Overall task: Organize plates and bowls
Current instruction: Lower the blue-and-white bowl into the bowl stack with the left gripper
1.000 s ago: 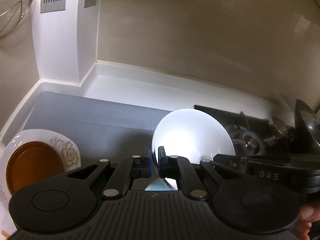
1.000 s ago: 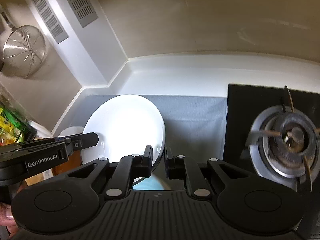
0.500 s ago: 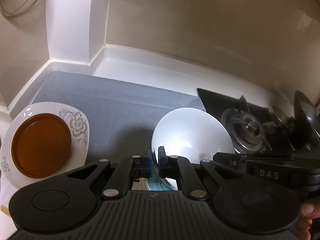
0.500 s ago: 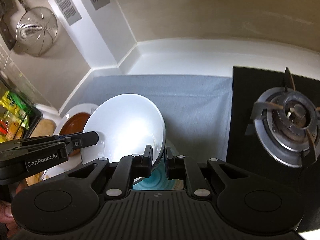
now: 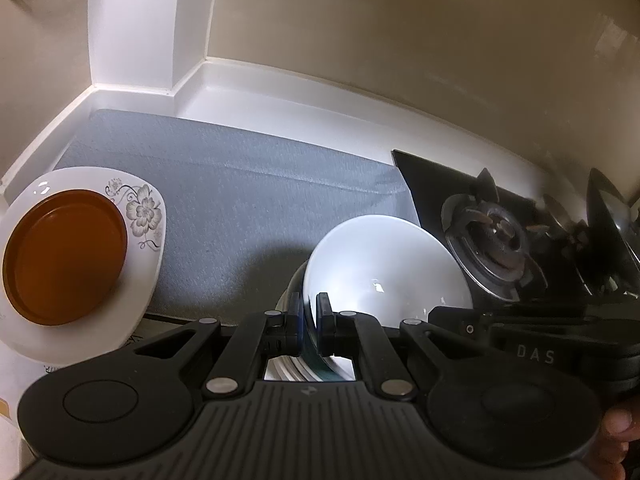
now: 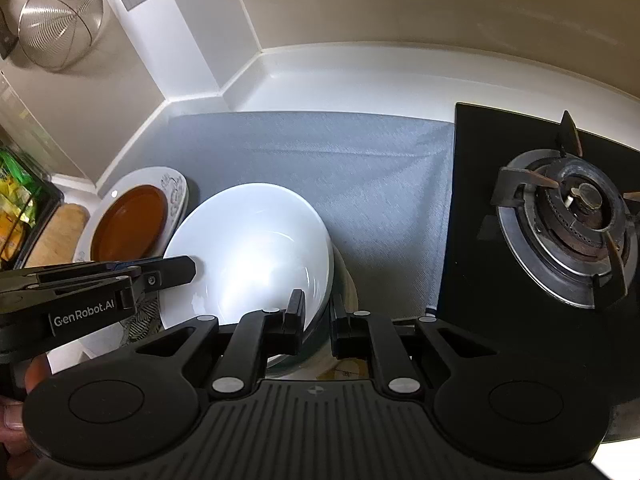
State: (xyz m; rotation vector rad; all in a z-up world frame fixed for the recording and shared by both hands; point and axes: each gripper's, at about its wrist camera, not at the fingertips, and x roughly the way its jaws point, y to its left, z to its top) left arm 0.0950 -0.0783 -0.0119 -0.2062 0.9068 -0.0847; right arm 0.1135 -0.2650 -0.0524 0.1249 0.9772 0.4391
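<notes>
Item: round white ceramic bowl (image 6: 256, 248), held over grey mat (image 6: 360, 168).
My left gripper (image 5: 308, 312) and right gripper (image 6: 318, 312) both clamp its rim.

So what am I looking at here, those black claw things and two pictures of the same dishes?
No robot: a person carries a hand-held gripper in each hand, each with its own camera looking along its fingers. One picture comes from the left gripper, the other from the right gripper. Both are shut on the rim of one white bowl, one at each side. It hangs above other dishes on the grey mat. Beside it lies a flowered plate holding a brown dish. On the other side sits a gas burner.
</notes>
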